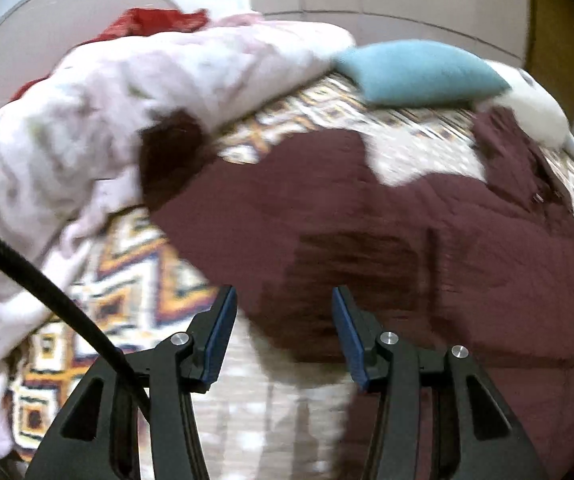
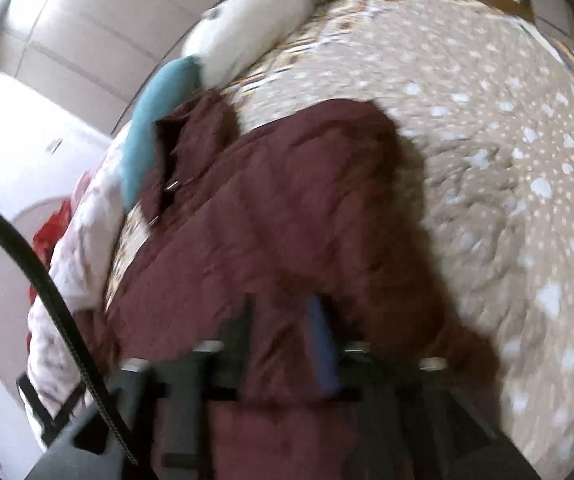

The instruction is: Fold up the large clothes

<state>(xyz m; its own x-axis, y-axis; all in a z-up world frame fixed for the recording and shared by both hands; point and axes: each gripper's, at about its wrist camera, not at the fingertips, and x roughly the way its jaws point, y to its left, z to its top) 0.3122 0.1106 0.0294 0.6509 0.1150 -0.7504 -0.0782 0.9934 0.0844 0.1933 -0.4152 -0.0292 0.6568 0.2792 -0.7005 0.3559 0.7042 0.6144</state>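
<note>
A large maroon quilted jacket (image 1: 387, 232) lies spread across a bed covered by a beige spotted bedspread (image 2: 487, 128) with a geometric patterned border. The left gripper (image 1: 285, 300) hangs above the jacket's near edge, its blue-padded jaws spread apart with nothing between them. The right gripper (image 2: 283, 320) appears blurred over the jacket — its jaws look parted, and the maroon fabric shows in the gap, but no pinch on it can be made out. Toward the head of the bed sit a teal pillow (image 1: 415, 72) and a white pillow (image 2: 255, 28); a rumpled pale pink blanket (image 1: 99, 120) is heaped along one side, touching the jacket's edge.
</note>
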